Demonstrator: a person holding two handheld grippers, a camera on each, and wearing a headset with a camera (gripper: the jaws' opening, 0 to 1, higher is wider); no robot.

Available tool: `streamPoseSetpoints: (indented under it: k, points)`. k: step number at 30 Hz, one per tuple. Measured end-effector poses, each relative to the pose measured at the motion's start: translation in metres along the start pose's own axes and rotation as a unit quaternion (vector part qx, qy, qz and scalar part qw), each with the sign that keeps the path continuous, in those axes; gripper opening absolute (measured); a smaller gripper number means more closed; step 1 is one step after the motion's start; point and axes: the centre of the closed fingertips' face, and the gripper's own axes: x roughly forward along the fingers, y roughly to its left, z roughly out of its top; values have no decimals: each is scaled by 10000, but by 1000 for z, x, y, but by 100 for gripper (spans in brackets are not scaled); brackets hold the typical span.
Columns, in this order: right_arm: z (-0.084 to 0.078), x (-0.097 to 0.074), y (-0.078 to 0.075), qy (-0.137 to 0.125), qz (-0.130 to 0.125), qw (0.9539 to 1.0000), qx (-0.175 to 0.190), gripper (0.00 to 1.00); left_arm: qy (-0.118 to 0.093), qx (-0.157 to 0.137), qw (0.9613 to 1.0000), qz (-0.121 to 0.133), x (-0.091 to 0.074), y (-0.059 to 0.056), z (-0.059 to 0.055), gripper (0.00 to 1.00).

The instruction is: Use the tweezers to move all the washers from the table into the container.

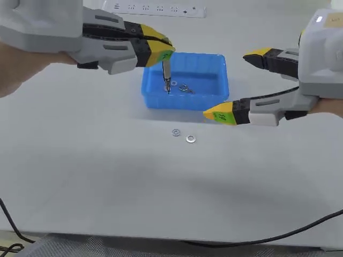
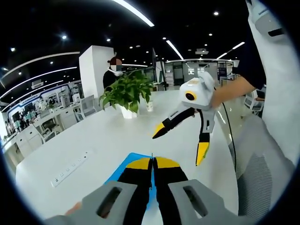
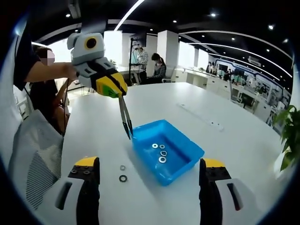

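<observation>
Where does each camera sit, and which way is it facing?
Head view: on the headset, looking down at the blue container; left gripper holding tweezers, right gripper open.
Left gripper view: above its shut jaws, facing the right gripper and a plant.
Right gripper view: between its open jaws, facing the container and two loose washers.
Head and right gripper views share container, tweezers, washers.

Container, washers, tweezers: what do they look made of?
Container: likely moulded plastic, judging by the uniform saturated blue, soft sheen and rounded rim.
Washers: likely metal. They are small silvery rings with bright glints; any plating is too small to tell.
Tweezers, clamped in the left gripper: probably steel, given the thin grey blades with a dull shine.
</observation>
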Motion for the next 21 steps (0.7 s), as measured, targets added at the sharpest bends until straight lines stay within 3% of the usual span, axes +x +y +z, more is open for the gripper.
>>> streamPoseSetpoints:
  k: [3, 6, 10, 12, 18, 21]
  points:
    - [-12, -4, 5, 73, 10, 10000, 56, 91, 16, 36, 10000, 0, 1, -6, -5, 5]
    - [-24, -13, 3, 229, -141, 9996, 5, 92, 68, -28, 10000, -66, -2, -18, -6, 5]
    - [-27, -23, 6, 104, -220, 9992, 322, 91, 144, -81, 9998, -119, -2, -29, -11, 5]
    - [-35, -25, 4, 148, -248, 9990, 355, 91, 117, -125, 9997, -146, 0, -34, -13, 5]
    - [-54, -28, 21, 335, -142, 9983, 451, 90, 5, -199, 9991, -365, 13, -53, -15, 5]
    - [-58, -30, 25, 403, -153, 9981, 444, 89, -120, -309, 9986, -403, 19, -56, -16, 5]
